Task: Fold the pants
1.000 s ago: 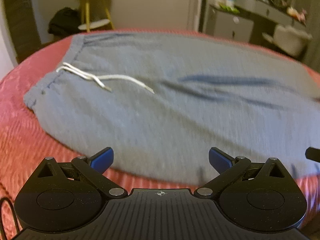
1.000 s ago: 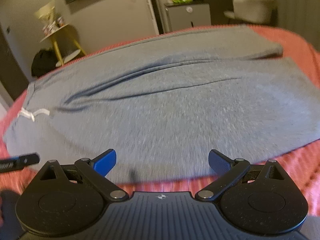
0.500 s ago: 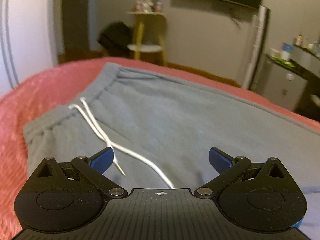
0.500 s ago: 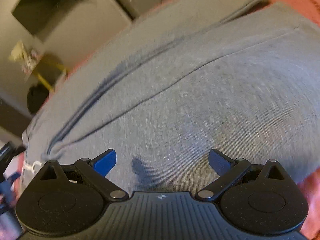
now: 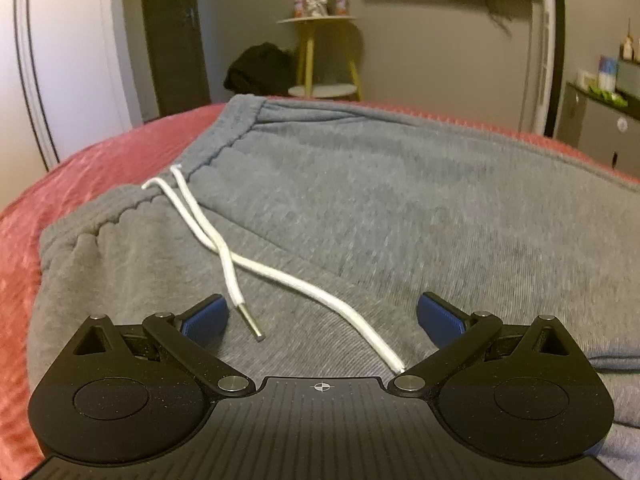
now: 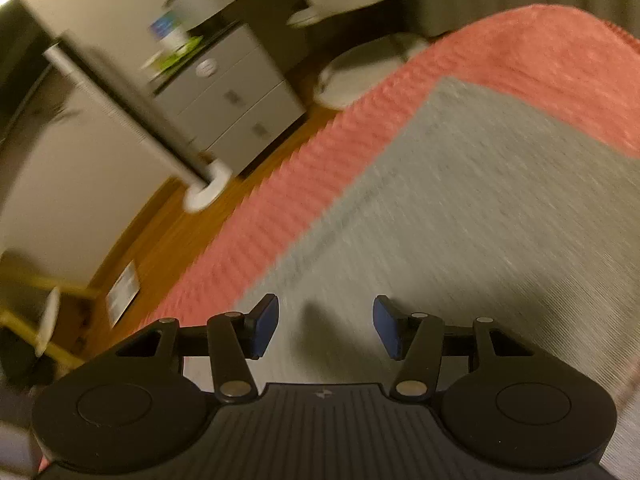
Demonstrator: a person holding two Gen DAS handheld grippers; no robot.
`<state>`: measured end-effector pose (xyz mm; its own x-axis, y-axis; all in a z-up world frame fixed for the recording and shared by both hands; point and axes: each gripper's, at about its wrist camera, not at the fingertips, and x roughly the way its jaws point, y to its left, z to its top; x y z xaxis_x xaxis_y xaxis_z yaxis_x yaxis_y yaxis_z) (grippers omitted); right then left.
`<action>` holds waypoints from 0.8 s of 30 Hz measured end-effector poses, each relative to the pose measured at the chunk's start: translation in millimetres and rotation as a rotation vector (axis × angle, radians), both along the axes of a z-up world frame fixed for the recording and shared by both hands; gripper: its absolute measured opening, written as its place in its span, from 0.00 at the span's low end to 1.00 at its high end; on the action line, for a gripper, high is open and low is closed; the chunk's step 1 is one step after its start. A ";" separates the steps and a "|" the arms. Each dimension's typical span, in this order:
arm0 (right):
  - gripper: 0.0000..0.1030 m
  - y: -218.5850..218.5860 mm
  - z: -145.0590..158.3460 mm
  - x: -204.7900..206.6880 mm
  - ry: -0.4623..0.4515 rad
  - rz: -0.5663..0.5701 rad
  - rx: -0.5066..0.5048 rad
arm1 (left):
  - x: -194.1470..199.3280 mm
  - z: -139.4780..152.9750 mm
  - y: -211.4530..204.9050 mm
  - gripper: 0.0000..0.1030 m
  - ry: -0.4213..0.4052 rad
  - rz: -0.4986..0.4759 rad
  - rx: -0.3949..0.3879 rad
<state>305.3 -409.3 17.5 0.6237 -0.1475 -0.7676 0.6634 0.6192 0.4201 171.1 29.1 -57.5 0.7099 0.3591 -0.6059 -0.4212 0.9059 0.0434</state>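
Note:
Grey sweatpants (image 5: 400,208) lie flat on a red bedspread (image 5: 100,160). Their elastic waistband (image 5: 208,152) is at the left, with a white drawstring (image 5: 224,248) trailing toward me. My left gripper (image 5: 322,316) is open and empty, low over the waist area, with the drawstring ends between its fingers. In the right wrist view the pants (image 6: 480,220) fill the right side, their far edge running diagonally. My right gripper (image 6: 326,326) is partly open and empty, just above the cloth near that edge.
A yellow side table (image 5: 320,56) and a dark bag (image 5: 260,68) stand beyond the bed. A grey drawer unit (image 6: 232,100), a white floor stand (image 6: 204,192) and wooden floor (image 6: 168,248) lie past the bedspread's far edge (image 6: 320,168).
My left gripper has moved closer to the waistband and drawstring. My right gripper has swung across the pants toward their far edge, and its jaws have narrowed.

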 end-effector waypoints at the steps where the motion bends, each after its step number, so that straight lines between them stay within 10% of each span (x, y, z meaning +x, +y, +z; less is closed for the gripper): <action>1: 0.52 -1.6 -2.3 11.2 0.003 -0.028 -0.005 | -1.2 -1.4 2.1 1.00 -0.013 0.010 -0.022; 7: 0.52 -8.1 -22.3 51.7 0.040 -0.125 -0.043 | -2.7 -5.2 3.6 1.00 -0.054 0.022 -0.036; 11: 0.10 -8.0 -24.9 56.5 0.094 -0.143 -0.129 | -2.3 -7.0 6.8 1.00 -0.064 0.023 -0.054; 14: 0.02 -13.5 -23.2 38.4 0.044 -0.106 -0.104 | -4.0 -7.8 8.9 1.00 -0.069 0.023 -0.068; 24: 0.02 18.2 -12.9 -199.3 -0.256 -0.096 -0.032 | -7.8 -7.1 10.8 1.00 -0.083 0.019 -0.085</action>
